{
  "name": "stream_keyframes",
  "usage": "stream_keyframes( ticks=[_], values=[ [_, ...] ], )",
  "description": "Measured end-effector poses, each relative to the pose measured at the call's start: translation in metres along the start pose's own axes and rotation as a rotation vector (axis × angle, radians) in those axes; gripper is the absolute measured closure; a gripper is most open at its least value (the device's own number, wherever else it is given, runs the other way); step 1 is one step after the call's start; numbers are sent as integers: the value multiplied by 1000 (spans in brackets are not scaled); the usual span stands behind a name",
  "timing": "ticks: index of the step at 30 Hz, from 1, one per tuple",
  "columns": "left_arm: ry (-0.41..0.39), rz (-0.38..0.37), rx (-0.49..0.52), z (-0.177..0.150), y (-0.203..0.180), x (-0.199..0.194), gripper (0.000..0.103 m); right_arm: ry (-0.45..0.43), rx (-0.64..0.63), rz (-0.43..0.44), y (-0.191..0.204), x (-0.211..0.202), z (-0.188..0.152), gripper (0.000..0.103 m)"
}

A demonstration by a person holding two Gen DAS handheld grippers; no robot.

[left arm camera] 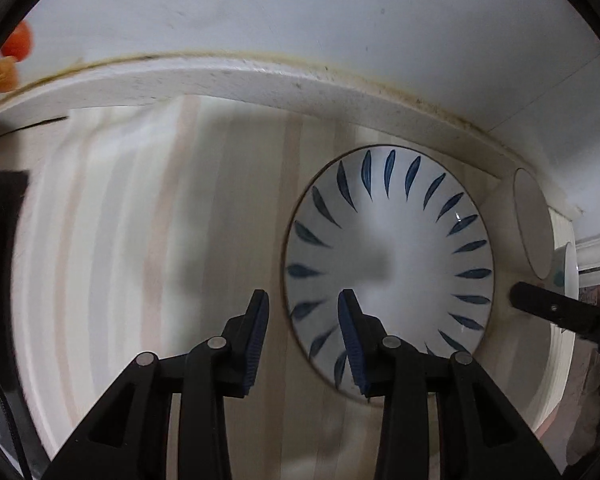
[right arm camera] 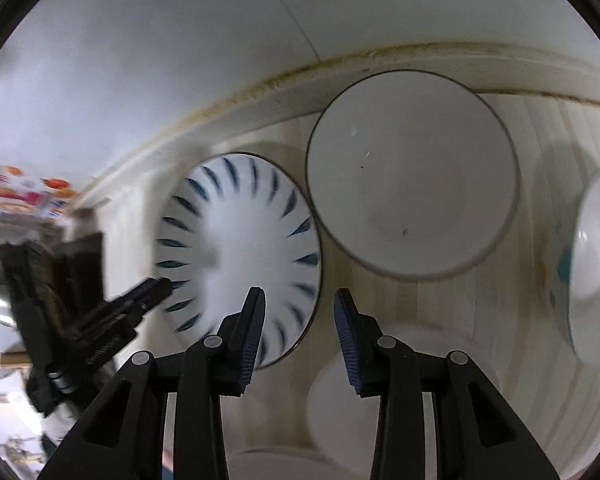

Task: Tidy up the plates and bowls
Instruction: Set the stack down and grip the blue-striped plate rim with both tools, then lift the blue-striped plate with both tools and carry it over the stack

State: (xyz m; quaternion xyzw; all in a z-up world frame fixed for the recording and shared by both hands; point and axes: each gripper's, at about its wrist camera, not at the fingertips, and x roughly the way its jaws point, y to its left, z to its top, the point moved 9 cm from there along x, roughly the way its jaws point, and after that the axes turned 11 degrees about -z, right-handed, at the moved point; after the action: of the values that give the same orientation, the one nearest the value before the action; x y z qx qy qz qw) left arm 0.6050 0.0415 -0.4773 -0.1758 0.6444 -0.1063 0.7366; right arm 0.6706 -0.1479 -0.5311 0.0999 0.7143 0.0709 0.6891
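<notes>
A white bowl with blue leaf strokes sits on the pale striped wooden table. My left gripper is open just above the bowl's left rim, empty. In the right wrist view the same bowl lies left of a plain white bowl with a dark rim. My right gripper is open and empty over the table between them. The left gripper shows at that bowl's left edge. A white bowl with teal marks sits at the right.
A white wall ledge with a stained seam runs behind the table. A white plate lies below my right gripper. The plain bowl and the right gripper's finger show at the right of the left wrist view. A dark object sits at the left.
</notes>
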Motion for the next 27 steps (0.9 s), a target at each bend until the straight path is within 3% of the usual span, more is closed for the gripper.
stream_keyframes(
  ticks=[2,5,8,11,19,27],
  values=[
    [10,-2,10,2,0,9,70,16,-9,-36,-3,12,3,67],
    [-4,-12,23,5,-1,14,75,29,-18,-72,-5,26,7,86],
    [-32,14,45,6,-1,13,80,-2,-39,-97,0,30,11,93],
    [-51,28,41,2,0,11,81,-34,-63,-126,5,31,10,93],
    [-114,46,50,-1,-16,-11,81,-81,-97,-108,14,17,1,93],
    [-174,38,64,-21,-41,-58,81,-153,-126,-60,13,-30,-21,93]
  ],
)
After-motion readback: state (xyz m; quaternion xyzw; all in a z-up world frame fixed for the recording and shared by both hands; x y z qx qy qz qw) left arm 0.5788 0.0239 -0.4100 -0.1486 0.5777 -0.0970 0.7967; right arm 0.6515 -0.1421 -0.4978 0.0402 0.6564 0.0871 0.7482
